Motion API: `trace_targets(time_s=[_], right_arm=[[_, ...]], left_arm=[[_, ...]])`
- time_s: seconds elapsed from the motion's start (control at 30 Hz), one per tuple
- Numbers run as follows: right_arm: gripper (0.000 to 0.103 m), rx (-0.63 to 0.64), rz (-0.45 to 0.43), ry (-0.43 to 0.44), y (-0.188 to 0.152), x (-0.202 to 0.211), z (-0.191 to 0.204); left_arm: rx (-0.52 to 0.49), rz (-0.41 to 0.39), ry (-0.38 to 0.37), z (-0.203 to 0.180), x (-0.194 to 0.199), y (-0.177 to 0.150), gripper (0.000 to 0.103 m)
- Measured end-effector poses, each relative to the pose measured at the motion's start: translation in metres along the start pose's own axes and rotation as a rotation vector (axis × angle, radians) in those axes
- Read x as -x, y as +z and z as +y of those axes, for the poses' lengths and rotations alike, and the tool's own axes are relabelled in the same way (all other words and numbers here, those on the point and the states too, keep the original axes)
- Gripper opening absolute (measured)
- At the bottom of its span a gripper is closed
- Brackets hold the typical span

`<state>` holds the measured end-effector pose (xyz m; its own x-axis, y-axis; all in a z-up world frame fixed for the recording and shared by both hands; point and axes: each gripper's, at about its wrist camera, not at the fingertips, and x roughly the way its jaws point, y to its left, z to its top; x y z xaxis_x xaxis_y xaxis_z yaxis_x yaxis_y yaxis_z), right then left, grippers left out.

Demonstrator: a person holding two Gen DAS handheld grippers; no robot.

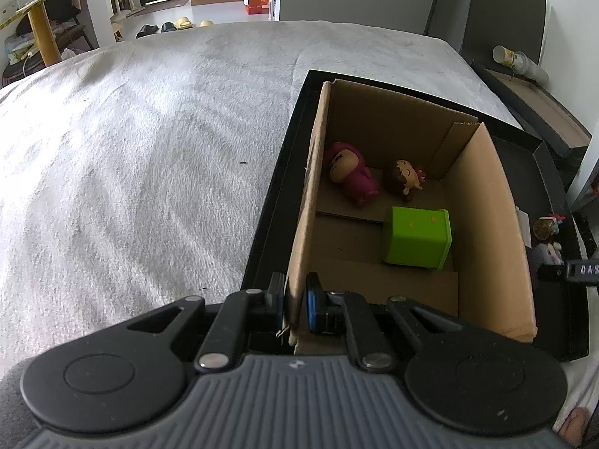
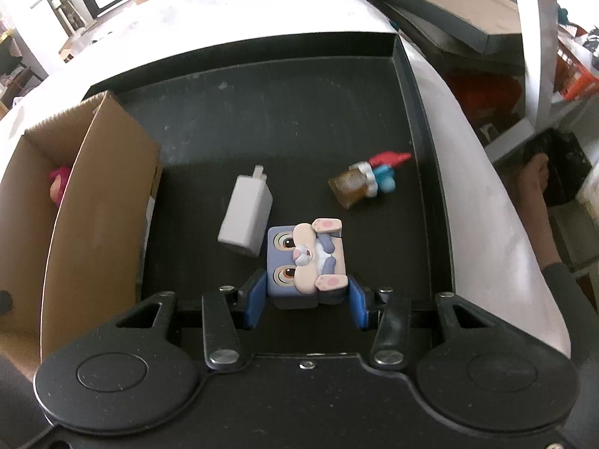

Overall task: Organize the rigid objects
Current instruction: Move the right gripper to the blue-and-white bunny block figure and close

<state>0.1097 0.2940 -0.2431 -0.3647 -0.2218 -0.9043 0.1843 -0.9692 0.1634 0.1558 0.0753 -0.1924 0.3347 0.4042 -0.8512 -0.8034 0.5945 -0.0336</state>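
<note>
— What do we hold with our left gripper [image 1: 294, 305]?
— We pinch the near wall of the cardboard box [image 1: 486, 202], jaws nearly closed on it. Two dolls and a green cube [image 1: 417, 237] lie inside.
— And our right gripper [image 2: 305, 305]?
— Its jaws sit partly open around the bunny block [image 2: 305, 258] on the black tray [image 2: 299, 112]. The left pad looks against it; the right pad is just apart.

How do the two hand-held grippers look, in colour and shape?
Both look alike. The left hand-held gripper and the right hand-held gripper have a black body with two round discs, black linkage bars with silver rivets, and blue pads on the fingers. The left one shows a grey ribbed panel.
</note>
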Motion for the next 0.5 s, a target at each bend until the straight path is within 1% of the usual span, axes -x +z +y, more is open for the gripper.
trace_targets(time_s=[0.2, 0.5], right_arm=[[0.044, -0.021, 0.036, 0.017, -0.009, 0.007, -0.001], [0.045, -0.01, 0.035, 0.005, -0.012, 0.009, 0.003]], left_arm=[[0.012, 0.002, -0.002, 0.001, 0.0, 0.0, 0.011], [0.017, 0.001, 0.0, 0.001, -0.001, 0.0, 0.011]])
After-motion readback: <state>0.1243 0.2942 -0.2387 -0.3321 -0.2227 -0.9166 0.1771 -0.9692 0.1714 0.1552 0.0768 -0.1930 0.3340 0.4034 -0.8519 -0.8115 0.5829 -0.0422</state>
